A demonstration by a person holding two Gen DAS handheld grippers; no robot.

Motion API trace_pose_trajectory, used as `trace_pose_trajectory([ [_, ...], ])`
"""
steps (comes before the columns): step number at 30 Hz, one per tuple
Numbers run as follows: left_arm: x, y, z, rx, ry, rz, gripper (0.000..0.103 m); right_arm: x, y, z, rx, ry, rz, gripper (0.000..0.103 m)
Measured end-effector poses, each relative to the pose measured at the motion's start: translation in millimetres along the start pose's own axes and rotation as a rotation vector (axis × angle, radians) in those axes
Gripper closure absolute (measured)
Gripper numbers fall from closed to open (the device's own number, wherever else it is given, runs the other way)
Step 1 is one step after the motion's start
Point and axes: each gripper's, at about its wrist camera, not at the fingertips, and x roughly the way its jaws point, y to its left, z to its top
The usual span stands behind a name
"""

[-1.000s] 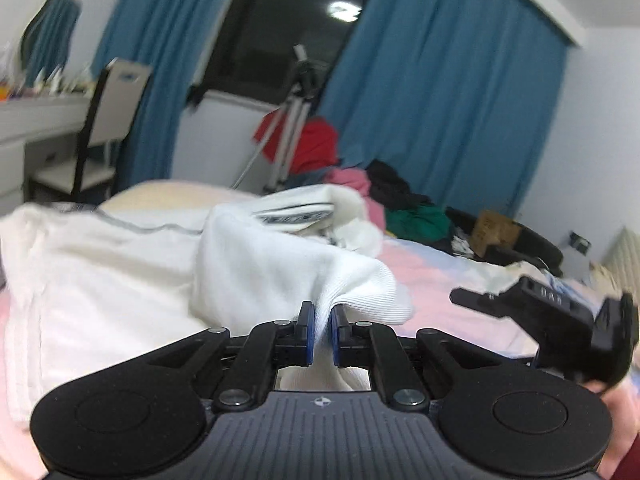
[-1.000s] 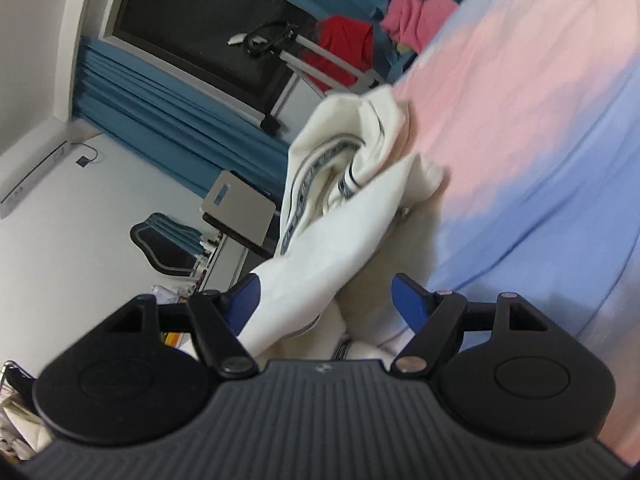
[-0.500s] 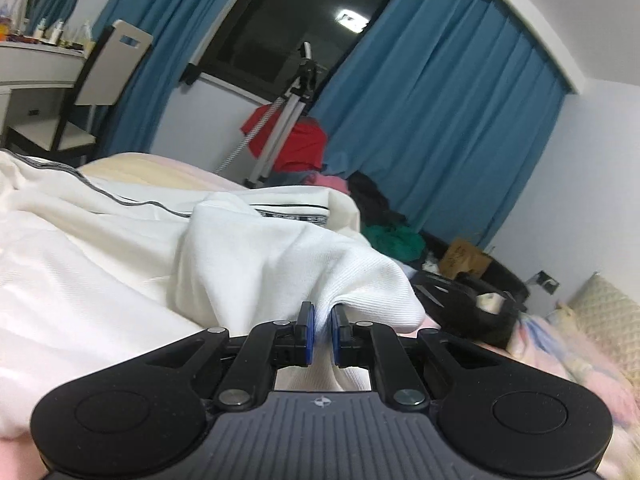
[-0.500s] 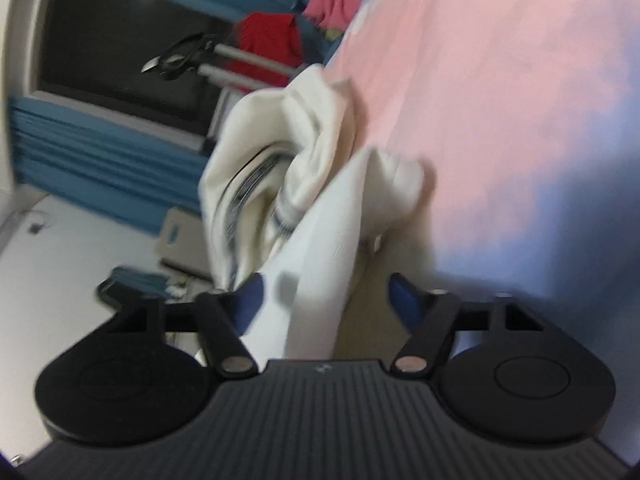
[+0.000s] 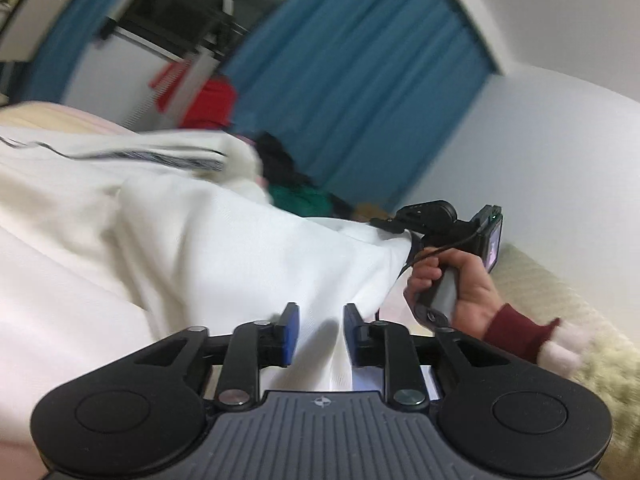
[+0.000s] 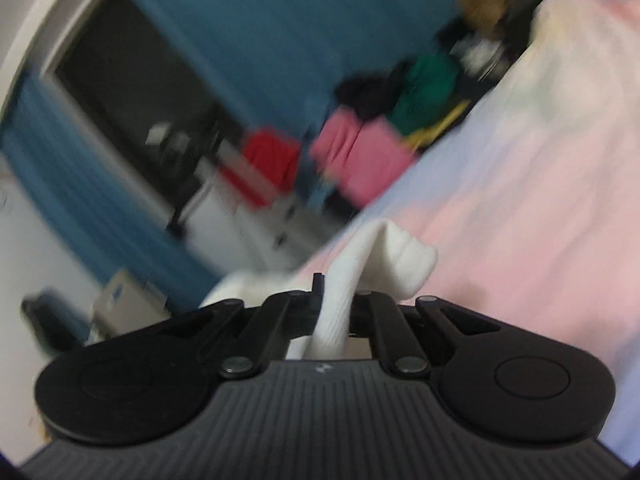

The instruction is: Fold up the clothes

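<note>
In the left wrist view the person's right hand (image 5: 460, 284), in a dark red cuff, wraps a grey handle and holds the right claw (image 5: 404, 230) up at the far right, its fingers pointing left into the edge of the white garment (image 5: 224, 252). That view alone shows this hand and the spread of the cloth: it drapes from the far left, where a dark patterned band crosses it, down to the near middle. The left claw (image 5: 318, 334) stands partly open, its blue pads (image 5: 290, 330) apart, with a fold of the garment running between them; whether the pads touch it is unclear.

The right wrist view, much blurred, shows the right claw (image 6: 338, 300) closed on a ribbed white edge of the garment (image 6: 384, 256), which rises from between the fingers and flops over to the right. Beyond lies the pink and pale blue bed sheet (image 6: 520, 208), with a clothes pile (image 6: 384, 132) and blue curtains (image 6: 288, 32) farther off.
</note>
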Motion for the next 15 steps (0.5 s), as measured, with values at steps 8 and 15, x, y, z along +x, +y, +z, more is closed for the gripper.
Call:
trace_pose_trajectory([
  [8, 15.3, -5.6, -11.5, -0.011, 0.131, 0.041, 0.038, -103.7, -141.8, 41.2, 0.155, -0.270, -0.322, 0.097],
  [15, 11.0, 47.7, 8.9, -0.373, 0.195, 0.193, 0.021, -120.6, -236.0, 22.9, 0.359, -0.091, -0.403, 0.094],
])
